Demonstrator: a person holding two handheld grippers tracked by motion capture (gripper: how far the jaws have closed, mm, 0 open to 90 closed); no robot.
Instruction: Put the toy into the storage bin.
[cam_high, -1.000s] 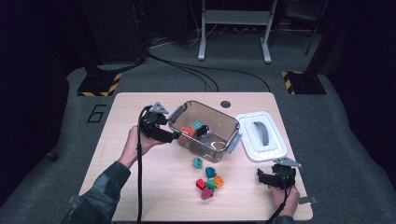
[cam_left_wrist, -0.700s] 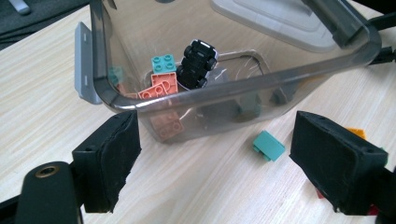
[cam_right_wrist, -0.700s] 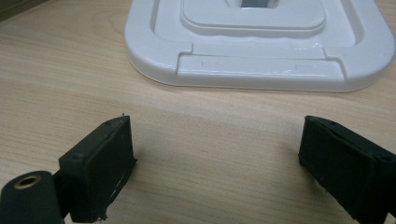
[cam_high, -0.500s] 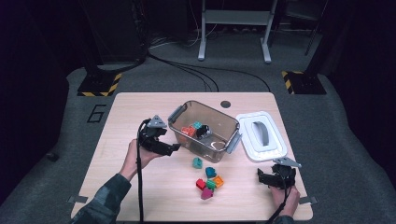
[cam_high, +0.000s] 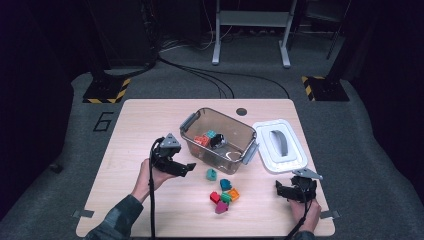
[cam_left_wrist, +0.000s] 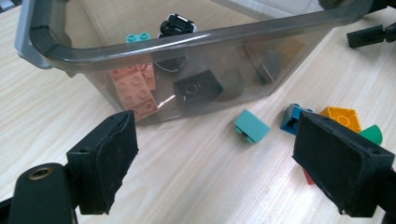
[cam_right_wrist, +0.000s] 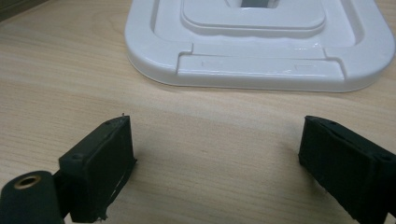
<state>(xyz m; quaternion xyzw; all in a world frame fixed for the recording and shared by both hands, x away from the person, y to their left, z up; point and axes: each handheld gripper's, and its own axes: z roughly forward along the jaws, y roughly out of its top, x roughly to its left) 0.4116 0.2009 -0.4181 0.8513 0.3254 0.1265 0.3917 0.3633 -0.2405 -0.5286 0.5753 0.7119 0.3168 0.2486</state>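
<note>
Jaws of both grippers open, empty; left just widened; "6" (cam_high: 102, 121) on floor.

My right hand-held gripper (cam_right_wrist: 215, 163): jaws wide apart, nothing btwn them, just bare wood worktop (cam_right_wrist: 60, 74). White lid (cam_right_wrist: 261, 51) lies flat straight ahead of the jaws, near, not touching; its near edge w/ a tab faces me.

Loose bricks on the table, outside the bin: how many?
5. A teal brick lies alone near the bin. The other four cluster below it: blue, orange, red, magenta. A green piece seems wedged among them; more may hide.
</note>
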